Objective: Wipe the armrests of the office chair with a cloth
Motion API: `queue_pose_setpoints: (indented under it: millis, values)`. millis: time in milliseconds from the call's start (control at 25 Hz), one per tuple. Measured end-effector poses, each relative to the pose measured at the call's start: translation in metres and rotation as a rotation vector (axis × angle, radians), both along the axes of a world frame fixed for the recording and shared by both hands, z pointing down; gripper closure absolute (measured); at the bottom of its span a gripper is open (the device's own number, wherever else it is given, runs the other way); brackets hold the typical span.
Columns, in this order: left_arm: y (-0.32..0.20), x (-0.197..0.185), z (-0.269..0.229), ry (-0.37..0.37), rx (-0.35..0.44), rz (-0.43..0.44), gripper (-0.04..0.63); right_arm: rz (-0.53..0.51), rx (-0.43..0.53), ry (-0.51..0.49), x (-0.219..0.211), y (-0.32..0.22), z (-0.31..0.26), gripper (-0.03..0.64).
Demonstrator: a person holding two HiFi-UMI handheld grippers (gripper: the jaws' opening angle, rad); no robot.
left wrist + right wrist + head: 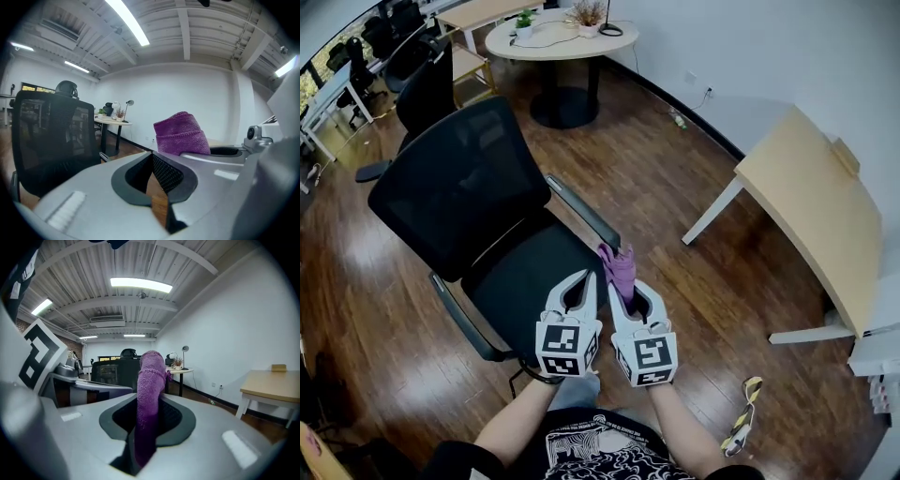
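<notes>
Dark wood-plank floor [675, 272] fills the head view. Office chair [478, 202] stands on it left of ctr, more dark chairs [422, 89] at upper left. Round white table [558, 42] at top ctr on a black pedestal, w/ a green potted plant [523, 21], a second potted plant [588, 13] and a black lamp base [609, 30] on top. Pale wood table [811, 211] at right edge, white legs, small wood block [846, 155] at its far rim. Yellow-black strap [742, 422] lies on the floor, lower right.

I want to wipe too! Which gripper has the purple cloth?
The right gripper: its jaws pinch the purple towelling cloth. The left gripper is shut on nothing.
</notes>
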State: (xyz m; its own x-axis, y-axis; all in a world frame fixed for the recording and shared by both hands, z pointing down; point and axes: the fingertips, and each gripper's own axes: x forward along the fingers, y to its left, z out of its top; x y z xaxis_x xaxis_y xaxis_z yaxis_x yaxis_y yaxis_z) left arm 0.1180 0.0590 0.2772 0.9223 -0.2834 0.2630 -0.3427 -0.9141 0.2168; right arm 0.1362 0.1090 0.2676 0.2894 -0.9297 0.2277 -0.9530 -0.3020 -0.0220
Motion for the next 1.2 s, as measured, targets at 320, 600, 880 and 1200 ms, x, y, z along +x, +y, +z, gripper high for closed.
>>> queue_pose_setpoints:
  millis: [320, 600, 880, 1200]
  values:
    - [-0.058, 0.009, -0.003, 0.014, -0.005, -0.114, 0.592, -0.126, -0.02, 0.014, 0.014, -0.064, 0.004, 0.541]
    - [-0.107, 0.017, 0.005, 0.022, -0.004, -0.251, 0.592, -0.261, -0.027, 0.022, 0.035, -0.117, 0.013, 0.541]
    - [-0.158, 0.039, 0.015, 0.018, -0.011, -0.436, 0.592, -0.425, -0.044, 0.032, 0.073, -0.175, 0.024, 0.541]
    - [-0.217, 0.081, 0.044, -0.015, -0.047, -0.601, 0.592, -0.629, -0.092, 0.052, 0.116, -0.251, 0.056, 0.541]
